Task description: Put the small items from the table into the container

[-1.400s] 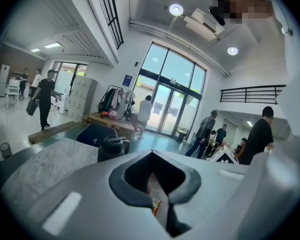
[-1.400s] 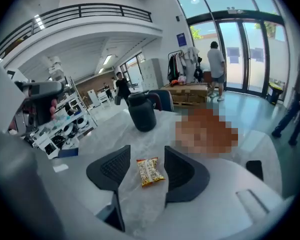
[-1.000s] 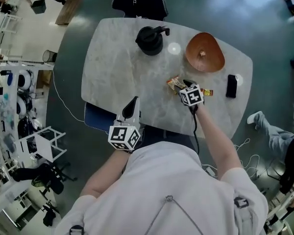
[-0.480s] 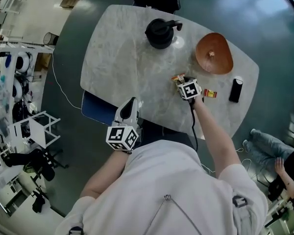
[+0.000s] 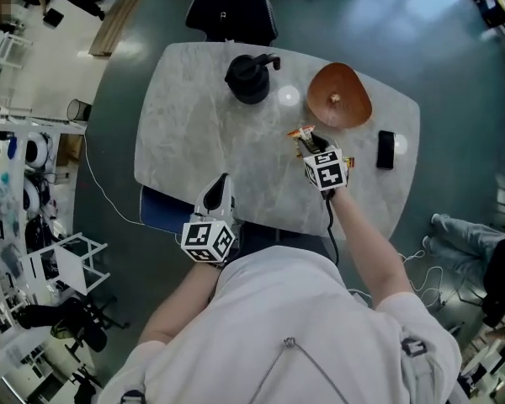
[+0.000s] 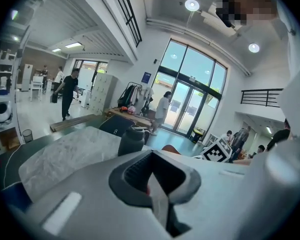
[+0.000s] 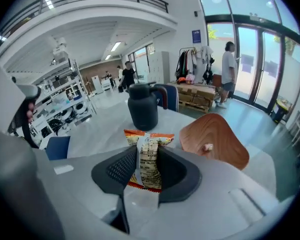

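One small piece (image 5: pixel 334 99) is seen in the bowl (image 5: pixel 352 106). A packet (image 7: pixel 149 140) is pinched in the closing jaws of the right gripper (image 7: pixel 145 160); those of the left gripper (image 6: pixel 152 181) are pressed together, empty.

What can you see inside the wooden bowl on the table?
One small pale item lies near the middle of the wooden bowl; it is too small to identify. The rest of the inside looks bare. The spot beneath the item is covered.
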A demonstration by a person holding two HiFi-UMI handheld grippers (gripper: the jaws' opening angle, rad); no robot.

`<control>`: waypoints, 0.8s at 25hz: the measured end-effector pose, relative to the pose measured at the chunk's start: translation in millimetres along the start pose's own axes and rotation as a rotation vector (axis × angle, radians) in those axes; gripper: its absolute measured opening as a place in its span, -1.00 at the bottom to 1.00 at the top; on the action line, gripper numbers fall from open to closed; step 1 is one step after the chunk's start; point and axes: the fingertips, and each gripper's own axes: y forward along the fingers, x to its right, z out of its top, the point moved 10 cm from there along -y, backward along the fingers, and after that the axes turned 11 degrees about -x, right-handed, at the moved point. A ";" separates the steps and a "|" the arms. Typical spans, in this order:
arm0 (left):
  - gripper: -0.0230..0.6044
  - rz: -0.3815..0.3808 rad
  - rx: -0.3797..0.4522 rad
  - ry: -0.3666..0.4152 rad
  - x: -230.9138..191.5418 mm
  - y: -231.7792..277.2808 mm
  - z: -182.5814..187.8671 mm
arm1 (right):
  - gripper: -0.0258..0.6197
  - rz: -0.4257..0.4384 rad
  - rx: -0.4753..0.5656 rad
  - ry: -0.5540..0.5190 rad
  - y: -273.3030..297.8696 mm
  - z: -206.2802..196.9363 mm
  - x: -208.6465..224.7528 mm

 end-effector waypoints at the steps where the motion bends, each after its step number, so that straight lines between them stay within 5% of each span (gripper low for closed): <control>1: -0.91 -0.011 0.004 0.010 2.7 0.8 2.6 | -0.44 -0.014 0.042 0.008 -16.3 2.9 0.2; 11: -0.91 -0.194 0.083 0.163 37.3 45.1 43.4 | -0.44 -0.165 0.347 0.123 -140.7 -0.2 7.1; 20: -0.91 -0.326 0.104 0.251 98.6 30.3 62.2 | -0.44 -0.260 0.498 0.245 -241.3 -43.5 -23.5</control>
